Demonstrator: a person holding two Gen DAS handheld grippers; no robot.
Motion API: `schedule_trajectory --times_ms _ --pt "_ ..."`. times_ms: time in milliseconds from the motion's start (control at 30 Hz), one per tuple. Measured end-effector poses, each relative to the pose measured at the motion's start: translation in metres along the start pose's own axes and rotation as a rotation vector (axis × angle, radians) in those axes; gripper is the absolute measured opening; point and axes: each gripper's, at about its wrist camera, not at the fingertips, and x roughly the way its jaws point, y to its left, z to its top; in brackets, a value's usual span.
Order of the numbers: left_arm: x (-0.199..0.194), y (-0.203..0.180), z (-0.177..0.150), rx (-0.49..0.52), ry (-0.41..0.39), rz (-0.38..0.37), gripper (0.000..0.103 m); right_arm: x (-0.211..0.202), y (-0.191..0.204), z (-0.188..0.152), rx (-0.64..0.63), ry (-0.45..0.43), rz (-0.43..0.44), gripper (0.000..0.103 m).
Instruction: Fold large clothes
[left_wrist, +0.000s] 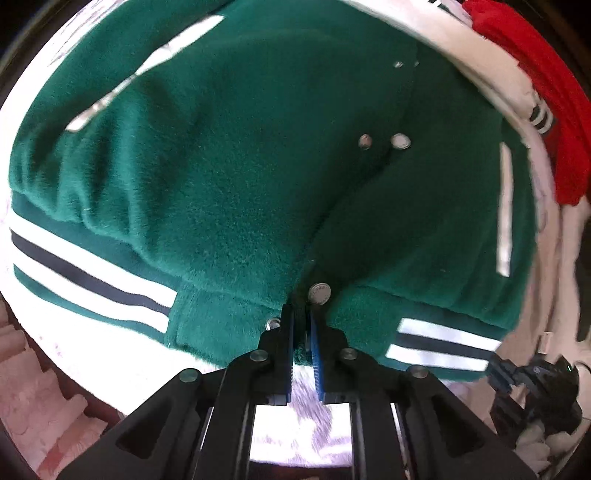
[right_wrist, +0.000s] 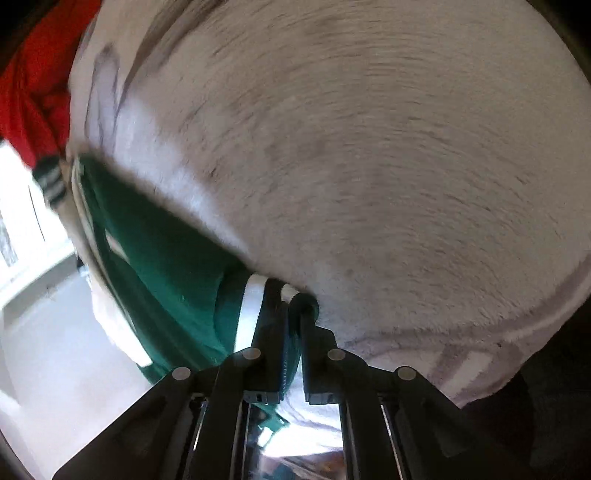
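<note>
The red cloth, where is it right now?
The red cloth lies at the top right of the left wrist view, past the green jacket and its white sleeve. In the right wrist view it sits at the top left.

My left wrist camera looks steeply down, close over the green jacket (left_wrist: 229, 155), while my right looks slantwise along its striped hem (right_wrist: 255, 314); both share jacket and red cloth (left_wrist: 546, 96).

Left gripper (left_wrist: 303, 314): black linkage arms, round silver rivets, blue ribbed pads. Right gripper (right_wrist: 294, 314): same black frame, silver rivets, dark fingers.
</note>
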Motion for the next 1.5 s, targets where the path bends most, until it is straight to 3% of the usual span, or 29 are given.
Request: schedule_trajectory --times_ms 67,133,233,267,300,467,533,667,800,900,933,1033,1100,1200,1300,1333,1400,1500 --pt "-0.017 0.001 -0.003 -0.008 0.007 -0.031 0.013 -0.003 0.011 0.001 -0.065 0.062 -0.037 0.019" --pt "-0.033 0.006 -0.006 -0.024 0.008 0.003 0.017 -0.011 0.025 -0.005 -0.146 0.112 -0.082 0.048" --pt "-0.057 0.034 -0.012 -0.092 -0.024 0.006 0.056 -0.019 0.056 -0.022 -0.299 0.156 -0.157 0.05" --pt "-0.064 0.049 -0.013 -0.126 -0.04 0.029 0.078 -0.02 0.066 -0.032 -0.355 0.176 -0.182 0.05" --pt "-0.069 0.065 -0.013 -0.157 -0.058 0.04 0.084 -0.017 0.08 -0.045 -0.418 0.195 -0.201 0.05" --pt "-0.066 0.147 0.003 -0.309 -0.09 0.119 0.084 0.04 0.136 -0.114 -0.647 0.352 -0.172 0.05" --pt "-0.055 0.172 0.006 -0.369 -0.072 0.066 0.084 0.072 0.143 -0.138 -0.67 0.391 -0.176 0.05" --pt "-0.04 0.202 0.005 -0.47 -0.07 -0.023 0.084 0.149 0.117 -0.164 -0.528 0.481 -0.203 0.05" --pt "-0.051 0.216 0.001 -0.465 -0.119 -0.014 0.084 0.193 0.083 -0.175 -0.368 0.436 -0.285 0.05" --pt "-0.056 0.224 0.004 -0.457 -0.141 -0.018 0.084 0.197 0.075 -0.182 -0.333 0.368 -0.195 0.049" --pt "-0.057 0.228 0.005 -0.448 -0.146 -0.017 0.084 0.194 0.075 -0.183 -0.335 0.332 -0.157 0.024" --pt "-0.059 0.231 0.015 -0.41 -0.161 -0.02 0.084 0.178 0.086 -0.196 -0.433 0.261 -0.116 0.013" --pt "-0.064 0.229 0.023 -0.379 -0.178 -0.032 0.084 0.156 0.095 -0.208 -0.543 0.19 -0.149 0.012" --pt "-0.062 0.227 0.033 -0.326 -0.189 -0.037 0.084 0.142 0.092 -0.201 -0.623 0.126 -0.28 0.014" --pt "-0.061 0.223 0.053 -0.285 -0.201 -0.038 0.084 0.149 0.09 -0.186 -0.531 0.24 -0.296 0.023" --pt "-0.062 0.222 0.059 -0.27 -0.21 -0.044 0.084 0.146 0.095 -0.186 -0.518 0.262 -0.306 0.03" --pt "-0.061 0.222 0.07 -0.243 -0.223 -0.058 0.084 0.137 0.115 -0.19 -0.571 0.289 -0.349 0.039" --pt "-0.055 0.217 0.088 -0.193 -0.235 -0.098 0.083 0.12 0.157 -0.206 -0.7 0.304 -0.363 0.04"
